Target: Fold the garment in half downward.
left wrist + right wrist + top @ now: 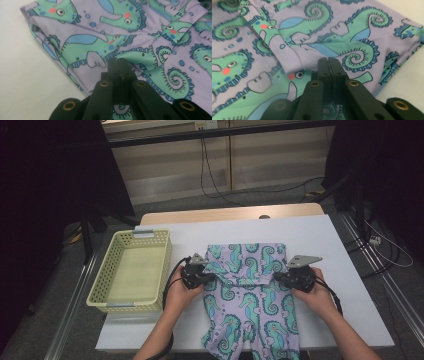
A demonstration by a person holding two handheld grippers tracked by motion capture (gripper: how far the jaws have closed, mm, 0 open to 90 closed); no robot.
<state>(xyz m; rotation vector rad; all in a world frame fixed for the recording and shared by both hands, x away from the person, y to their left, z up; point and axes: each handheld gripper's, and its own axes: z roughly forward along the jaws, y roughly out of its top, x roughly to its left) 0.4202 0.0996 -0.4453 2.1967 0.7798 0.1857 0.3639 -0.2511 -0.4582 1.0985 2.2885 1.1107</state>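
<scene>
A lilac garment point(248, 305) printed with green seahorses lies on the white table point(320, 240), its top part folded down over the middle. My left gripper point(209, 278) sits at the left end of that folded edge and my right gripper point(278, 277) at the right end. In the left gripper view the jaws point(119, 60) are pressed together on the garment point(82, 42). In the right gripper view the jaws point(328, 60) are likewise closed at the fold of the garment point(324, 30). The fabric's lower end hangs over the table's near edge.
A pale yellow plastic basket point(100, 287) stands empty at the left of the table, close to my left hand. Bare white tabletop lies beyond and to the right of the garment. Cables run over the floor behind the table.
</scene>
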